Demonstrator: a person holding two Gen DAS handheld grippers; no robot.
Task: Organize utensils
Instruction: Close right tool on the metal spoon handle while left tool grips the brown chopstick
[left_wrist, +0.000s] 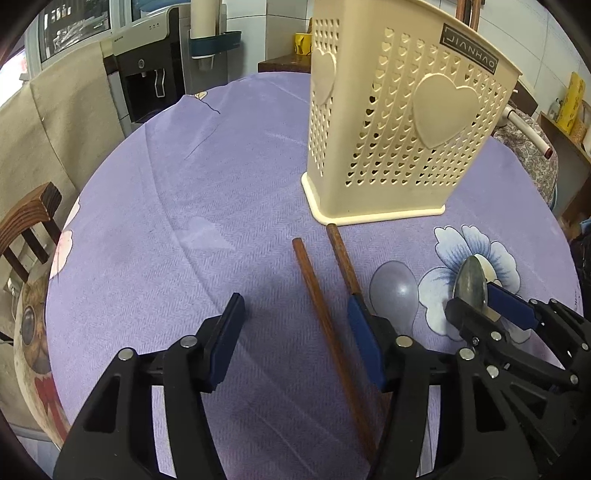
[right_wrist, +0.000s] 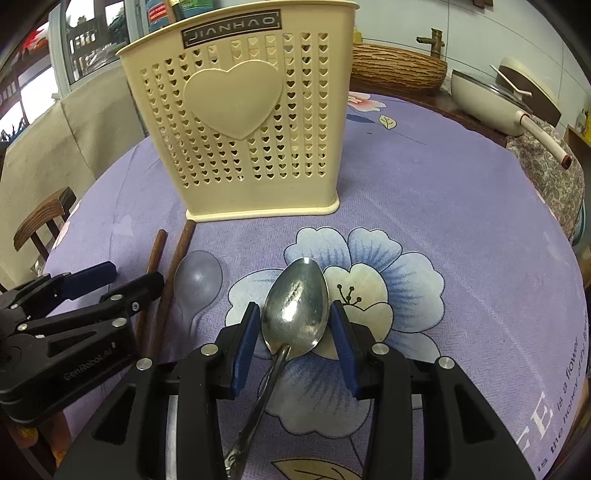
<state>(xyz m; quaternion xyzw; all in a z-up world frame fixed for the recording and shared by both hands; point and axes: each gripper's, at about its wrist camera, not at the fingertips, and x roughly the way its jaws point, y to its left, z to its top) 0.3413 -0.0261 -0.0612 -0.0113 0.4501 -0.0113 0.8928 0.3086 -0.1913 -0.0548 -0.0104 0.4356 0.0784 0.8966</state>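
Note:
A cream perforated utensil holder (left_wrist: 399, 122) (right_wrist: 243, 122) stands upright on the purple tablecloth. Two brown wooden chopsticks (left_wrist: 325, 314) (right_wrist: 177, 258) lie in front of it. My left gripper (left_wrist: 295, 332) (right_wrist: 122, 277) is open, with one chopstick between its fingers and the other by the right finger. A clear plastic spoon (left_wrist: 395, 291) (right_wrist: 197, 280) lies beside the chopsticks. A metal spoon (right_wrist: 295, 310) (left_wrist: 471, 286) lies on the flower print. My right gripper (right_wrist: 295, 325) (left_wrist: 476, 306) is open, its fingers on either side of the spoon's bowl.
A cream pan with a lid (right_wrist: 506, 96) and a ribbed brown object (right_wrist: 397, 70) sit at the table's far right. A wooden chair (left_wrist: 26, 229) stands at the left edge. A water dispenser (left_wrist: 151, 62) stands beyond the table.

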